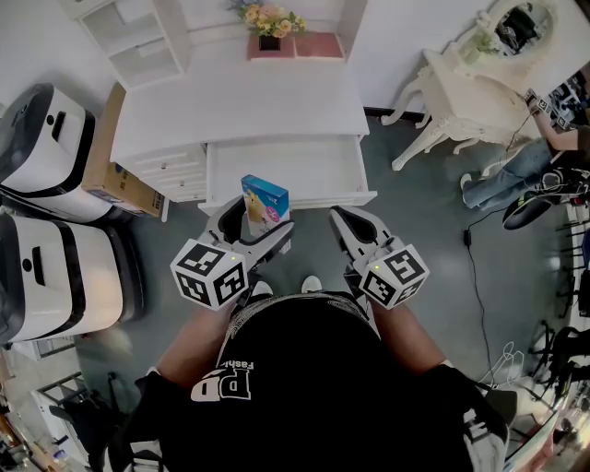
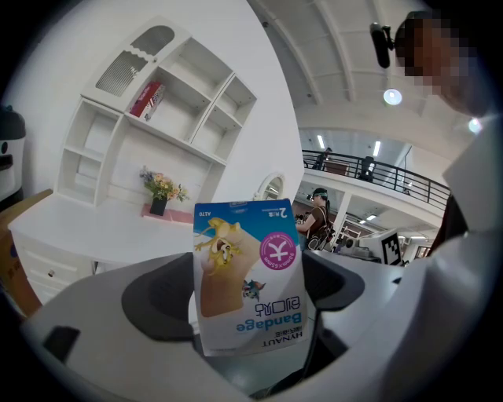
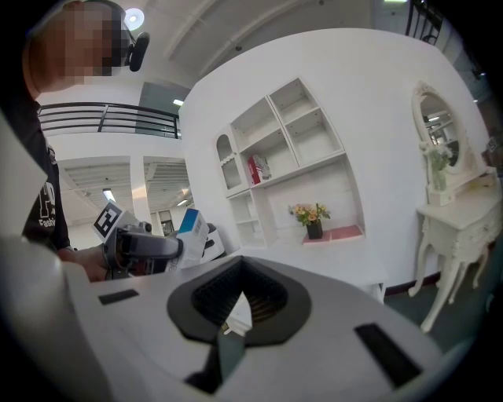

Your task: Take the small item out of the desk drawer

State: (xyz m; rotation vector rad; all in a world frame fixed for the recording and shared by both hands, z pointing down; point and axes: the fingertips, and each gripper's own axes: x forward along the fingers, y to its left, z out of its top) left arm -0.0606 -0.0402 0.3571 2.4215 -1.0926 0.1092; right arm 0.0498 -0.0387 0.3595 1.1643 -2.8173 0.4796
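Head view: white desk point(image 1: 240, 101) against the wall, drawer point(image 1: 318, 171) standing open toward the person.
Left gripper point(image 1: 253, 229): clamped on the bandage box point(image 2: 250, 275), one jaw at each side.
Bandage box: blue and white, upright, held in the air over the drawer's front edge; lettering upside down in the left gripper view.
Right gripper point(image 1: 341, 217): jaws pressed together with nothing between, just beside the left gripper, in front of the drawer.
Desk back edge: flower pot point(image 1: 269, 23) beside a pink mat point(image 1: 318, 46).
Desk's left: cardboard box point(image 1: 115, 157), leaning.
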